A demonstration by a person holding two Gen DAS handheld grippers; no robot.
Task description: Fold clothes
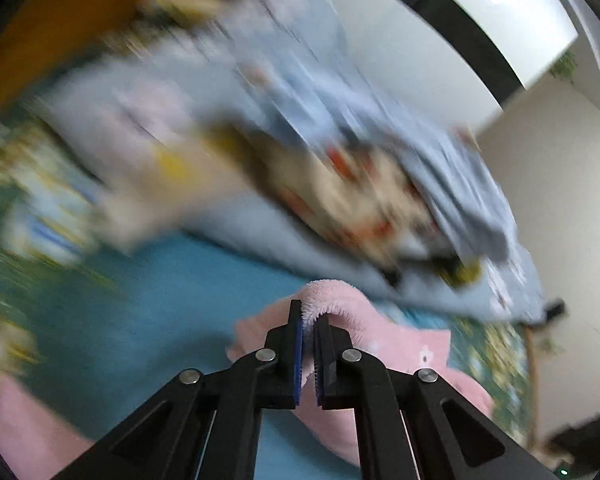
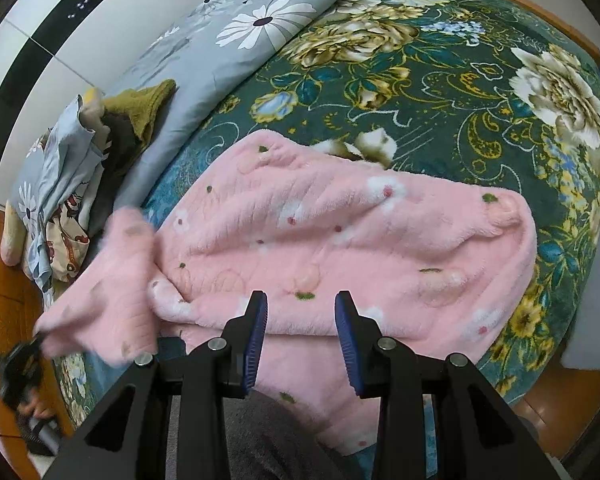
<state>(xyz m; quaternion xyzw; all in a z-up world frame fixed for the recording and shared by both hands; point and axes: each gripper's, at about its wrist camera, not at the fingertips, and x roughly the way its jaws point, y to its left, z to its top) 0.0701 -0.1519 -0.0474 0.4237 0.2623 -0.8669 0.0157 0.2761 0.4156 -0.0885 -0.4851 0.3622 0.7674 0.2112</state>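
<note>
While my left gripper (image 1: pixel 309 324) is clenched on an edge of the pink fleece garment (image 2: pixel 340 232), the pile shows squeezed between its blue pads in the left wrist view, and everything beyond the fold is smeared with blur. I read that as a corner or sleeve being carried over the body of the piece, which is the fold itself, so I judge the task to be mid-step and not near its end.

From the right wrist view, the garment lies spread on the bed (image 2: pixel 440 92), on its dark green flowered cover, with one flap lifted at the left side. That flap runs down to a blurred dark shape at the frame's lower left, which I take to be the left gripper seen from the other side, though I cannot be sure.

My right gripper (image 2: pixel 302 340) hangs over the near edge of the fleece with its jaws parted and nothing between them; the pads do not press on the cloth. I keep it there, I think, to be ready to pin or pick up the near hem.

At the bed's far left sit a grey daisy-print quilt (image 2: pixel 260 12) and a heap of other clothes (image 2: pixel 72 184), well apart from the pink piece.
</note>
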